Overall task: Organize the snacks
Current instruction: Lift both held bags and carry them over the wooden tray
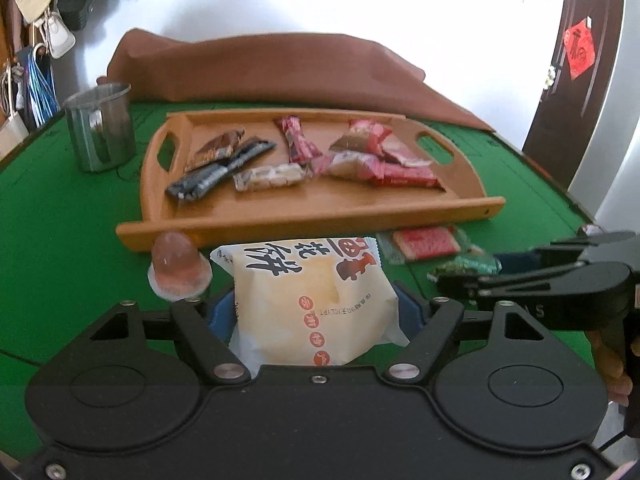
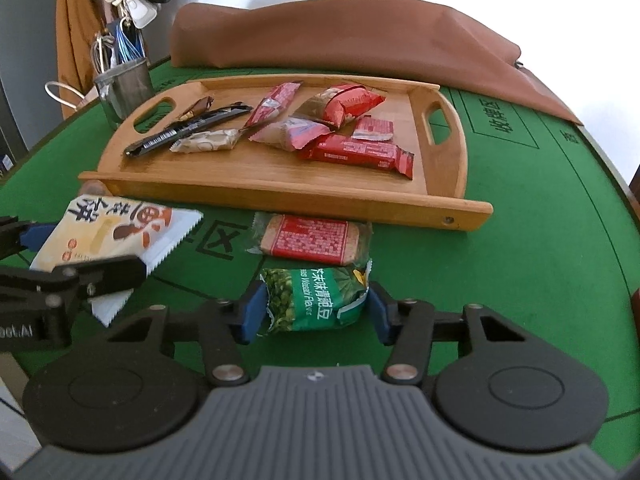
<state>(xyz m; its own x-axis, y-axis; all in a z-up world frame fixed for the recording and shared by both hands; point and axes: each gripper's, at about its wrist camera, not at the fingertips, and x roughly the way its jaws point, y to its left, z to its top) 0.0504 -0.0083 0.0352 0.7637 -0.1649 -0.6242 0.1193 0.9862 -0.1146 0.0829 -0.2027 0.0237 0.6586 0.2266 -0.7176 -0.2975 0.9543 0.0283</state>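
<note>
A wooden tray (image 1: pixel 304 216) (image 2: pixel 280 192) with several wrapped snacks stands on the green table. My left gripper (image 1: pixel 316 308) is shut on a cream flower-cake packet (image 1: pixel 308 300), also in the right wrist view (image 2: pixel 100 236), just in front of the tray. My right gripper (image 2: pixel 316 312) is shut on a green wasabi pea packet (image 2: pixel 320 296) (image 1: pixel 468 268), right of the left gripper. A red-labelled biscuit packet (image 2: pixel 316 240) (image 1: pixel 424 244) lies between it and the tray. A pink jelly cup (image 1: pixel 178 264) sits left of the cake packet.
A steel cup (image 1: pixel 100 128) (image 2: pixel 124 88) stands left of the tray. A brown cloth (image 1: pixel 280 68) (image 2: pixel 360 36) lies behind the tray. Bags hang at the far left; a dark door (image 1: pixel 576 72) is at right.
</note>
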